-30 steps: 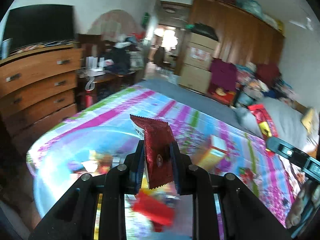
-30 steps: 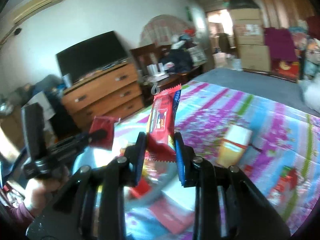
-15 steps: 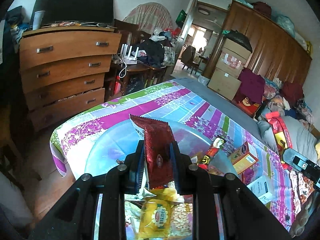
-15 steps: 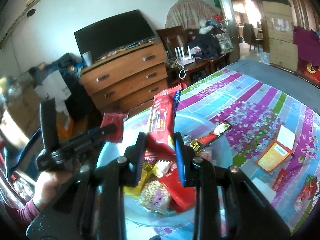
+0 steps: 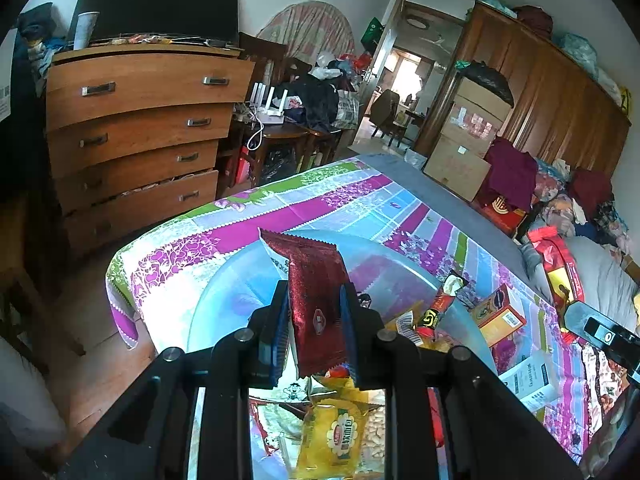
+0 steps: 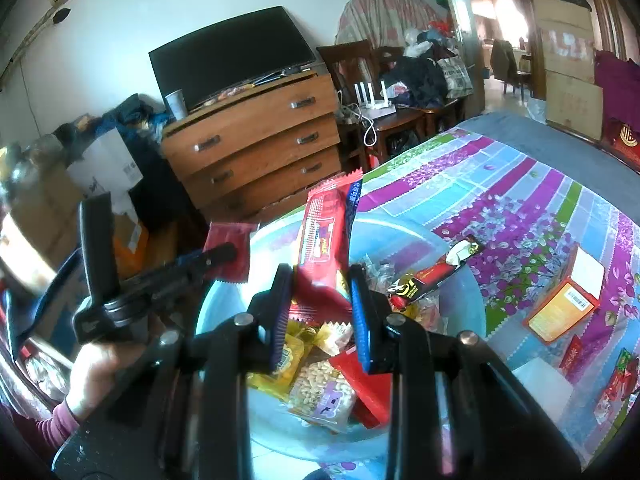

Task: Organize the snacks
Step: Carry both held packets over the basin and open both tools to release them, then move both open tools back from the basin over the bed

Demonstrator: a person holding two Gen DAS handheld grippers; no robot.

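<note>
My left gripper [image 5: 314, 320] is shut on a dark red snack packet [image 5: 316, 292] that stands up between its blue pads, over a pale blue plastic basin [image 5: 224, 292]. In the right wrist view my right gripper [image 6: 320, 312] is shut on a long red snack bar [image 6: 322, 248], held above the same basin [image 6: 460, 304]. Several snacks lie in the basin: a yellow packet [image 5: 332, 440], a peanut bag [image 6: 324, 392], a black and red bar [image 6: 432, 276]. The left gripper [image 6: 224, 254], carried by a hand [image 6: 100, 364], shows at the left of that view with its dark red packet [image 6: 230, 248].
The basin sits on a striped floral cloth [image 6: 540, 184] over a bed. An orange box [image 6: 564, 304] and small red packets [image 6: 616, 384] lie on the cloth at the right. A wooden chest of drawers [image 5: 136, 136] with a television stands beyond the bed's corner.
Both grippers moved with their packets from over the loose boxes on the cloth to above the basin and sank a little. Grips are unchanged.
</note>
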